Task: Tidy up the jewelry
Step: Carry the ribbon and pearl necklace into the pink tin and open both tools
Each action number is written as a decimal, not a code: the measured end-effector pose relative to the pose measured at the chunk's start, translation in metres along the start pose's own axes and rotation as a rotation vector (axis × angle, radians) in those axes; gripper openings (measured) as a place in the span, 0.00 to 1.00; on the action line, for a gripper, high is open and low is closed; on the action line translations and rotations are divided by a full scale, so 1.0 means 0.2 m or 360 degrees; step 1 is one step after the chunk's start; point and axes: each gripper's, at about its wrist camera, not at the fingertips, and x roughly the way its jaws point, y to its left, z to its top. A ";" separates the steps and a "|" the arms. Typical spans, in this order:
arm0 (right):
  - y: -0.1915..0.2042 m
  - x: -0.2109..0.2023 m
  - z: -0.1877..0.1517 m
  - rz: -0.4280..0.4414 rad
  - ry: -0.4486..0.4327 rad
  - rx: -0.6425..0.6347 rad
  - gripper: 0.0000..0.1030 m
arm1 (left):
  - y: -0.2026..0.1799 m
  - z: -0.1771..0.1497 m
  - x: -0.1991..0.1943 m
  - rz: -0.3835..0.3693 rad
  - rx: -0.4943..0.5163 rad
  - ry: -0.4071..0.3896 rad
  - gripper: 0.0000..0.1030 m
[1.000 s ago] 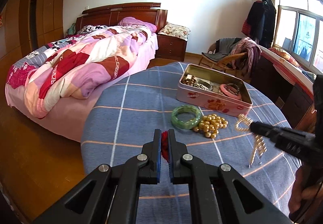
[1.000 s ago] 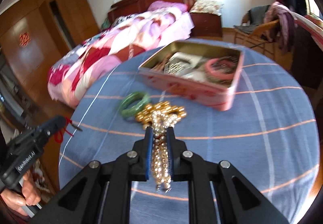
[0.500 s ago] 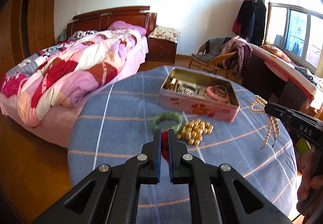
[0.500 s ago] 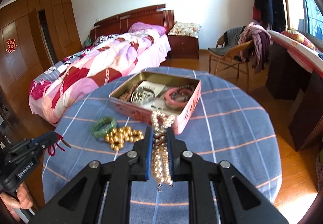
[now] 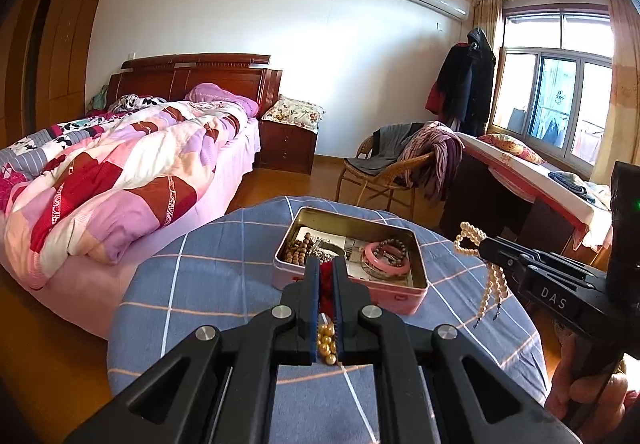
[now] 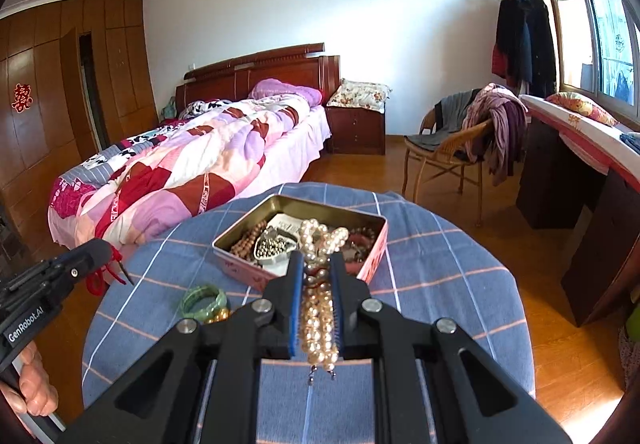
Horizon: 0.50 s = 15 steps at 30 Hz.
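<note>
Right gripper [image 6: 316,276] clamped on a pearl necklace [image 6: 320,308], strands pinched between the blue pads, loops poking out above the fingertips, clasp ends dangling below. It was held in the air over the near edge of the open pink tin [image 6: 376,244]. Left gripper [image 5: 326,280] closed on a red cord bracelet [image 5: 326,284], a tuft showing between the fingers; from the other side the cord [image 6: 100,276] drooped off the tip, clear of the cloth.

Tin sat toward the far side of the round worktop [image 5: 208,276], on blue checked cloth. Inside: brown wooden beads [image 5: 298,250], a pink bangle [image 5: 384,262], silver beads [image 6: 272,246], some paper. Green bangle [image 6: 202,300] lay on the cloth left of the tin, gold beads [image 5: 326,340] just beside it, partly hidden behind the left fingers.

Beyond: bed [image 5: 120,164] with patchwork quilt, wicker chair [image 6: 444,152] with clothes.
</note>
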 end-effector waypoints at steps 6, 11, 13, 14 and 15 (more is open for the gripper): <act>-0.01 0.08 0.05 -0.0015 -0.0036 -0.0002 0.15 | -0.03 0.06 0.11 -0.0002 0.0016 -0.0013 0.04; -0.04 0.17 0.10 -0.0038 -0.0057 0.0025 0.15 | -0.06 0.17 0.23 -0.0027 0.0037 -0.0067 0.04; -0.05 0.20 0.13 -0.0047 -0.0066 0.0042 0.15 | -0.07 0.19 0.29 -0.0033 0.0036 -0.0081 0.04; -0.06 0.22 0.14 -0.0055 -0.0073 0.0051 0.15 | -0.07 0.20 0.32 -0.0040 0.0032 -0.0082 0.04; -0.07 0.25 0.15 -0.0064 -0.0079 0.0053 0.15 | -0.07 0.21 0.36 -0.0049 0.0027 -0.0081 0.04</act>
